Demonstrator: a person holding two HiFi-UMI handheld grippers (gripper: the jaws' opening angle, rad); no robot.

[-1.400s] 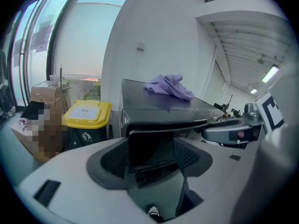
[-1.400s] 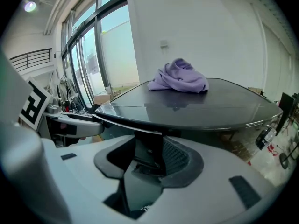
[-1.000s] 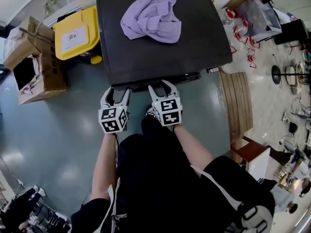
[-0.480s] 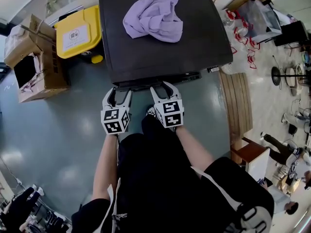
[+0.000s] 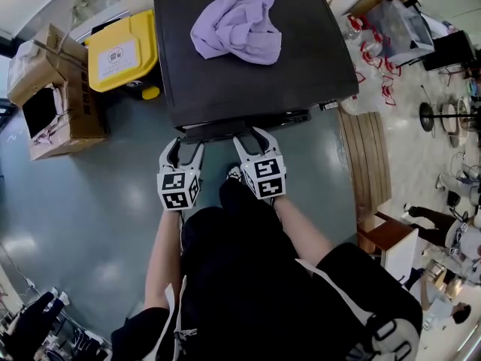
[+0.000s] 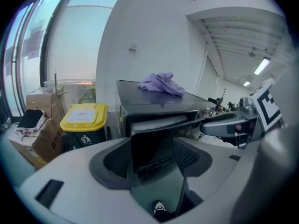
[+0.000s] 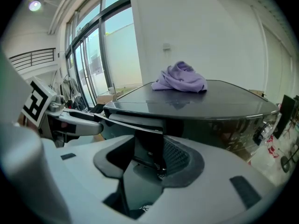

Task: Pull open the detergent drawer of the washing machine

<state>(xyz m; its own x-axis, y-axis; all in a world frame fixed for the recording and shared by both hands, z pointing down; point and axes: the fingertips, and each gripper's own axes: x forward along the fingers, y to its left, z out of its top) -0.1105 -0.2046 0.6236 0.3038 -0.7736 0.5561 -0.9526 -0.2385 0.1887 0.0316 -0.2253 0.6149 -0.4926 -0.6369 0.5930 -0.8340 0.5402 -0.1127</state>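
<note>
The black washing machine [image 5: 308,66] stands ahead of me with a purple cloth [image 5: 239,21] heaped on its lid. Its detergent drawer [image 5: 225,131] juts a little from the front edge; its pale top rim [image 6: 161,122] [image 7: 135,120] runs between my two grippers. My left gripper [image 5: 186,146] [image 6: 153,148] is open, its jaws wide around the drawer's left end. My right gripper [image 5: 253,136] [image 7: 149,155] straddles the right end. Its jaws are opening, with the dark drawer front between them and the pads not clearly pressing.
A yellow-lidded bin [image 5: 120,51] [image 6: 84,118] and open cardboard boxes [image 5: 52,89] stand left of the machine. A wooden bench [image 5: 364,164] lies to its right, with clutter beyond. My legs fill the floor just behind the grippers.
None beyond a slight shift of the head view; both grippers stay at the drawer front.
</note>
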